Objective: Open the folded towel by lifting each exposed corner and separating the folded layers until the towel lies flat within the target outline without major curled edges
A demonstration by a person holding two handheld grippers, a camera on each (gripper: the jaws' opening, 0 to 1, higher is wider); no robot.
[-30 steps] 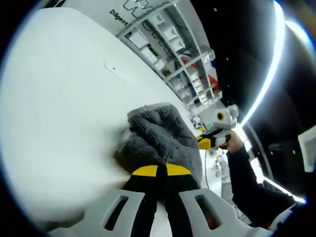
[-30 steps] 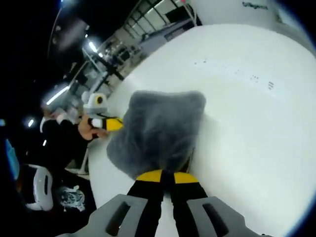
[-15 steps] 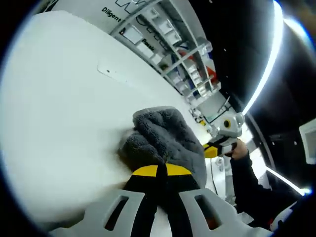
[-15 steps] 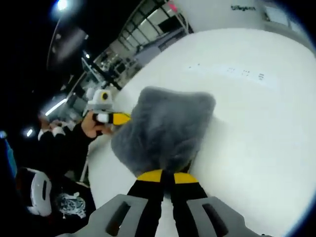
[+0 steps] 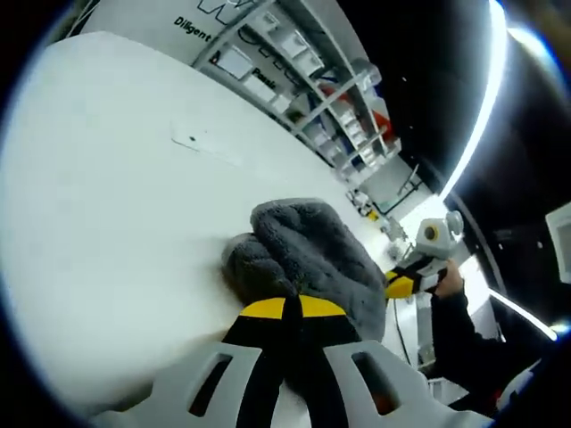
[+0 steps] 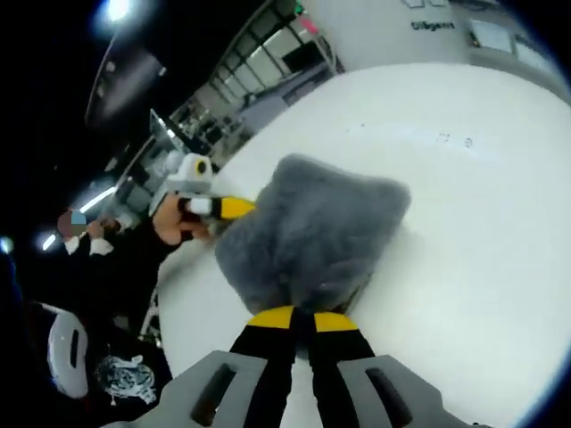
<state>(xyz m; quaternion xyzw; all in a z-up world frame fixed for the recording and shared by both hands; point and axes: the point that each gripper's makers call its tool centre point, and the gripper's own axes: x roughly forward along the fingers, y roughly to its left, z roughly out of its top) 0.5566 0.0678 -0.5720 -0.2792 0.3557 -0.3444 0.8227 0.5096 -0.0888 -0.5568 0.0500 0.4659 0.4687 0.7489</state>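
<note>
A grey fluffy towel [image 5: 303,254] lies bunched on the white table [image 5: 107,232]. My left gripper [image 5: 285,308] is shut on the towel's near edge, its yellow-tipped jaws pressed together in the cloth. In the right gripper view the same towel [image 6: 317,232] spreads away from my right gripper [image 6: 294,316], which is shut on another edge of it. The right gripper [image 5: 412,278], held by a hand, shows at the towel's far side in the left gripper view. The left gripper [image 6: 219,207] shows at the towel's left in the right gripper view.
Shelving with boxes [image 5: 308,85] stands beyond the table's far edge in the left gripper view. A small mark [image 5: 192,140] sits on the table top. A person's dark sleeve [image 6: 116,267] reaches in from the left. Faint marks [image 6: 455,140] dot the table.
Both grippers stay shut on the towel. The towel has spread a little wider between them, and both views have shifted slightly as the hands moved apart.
</note>
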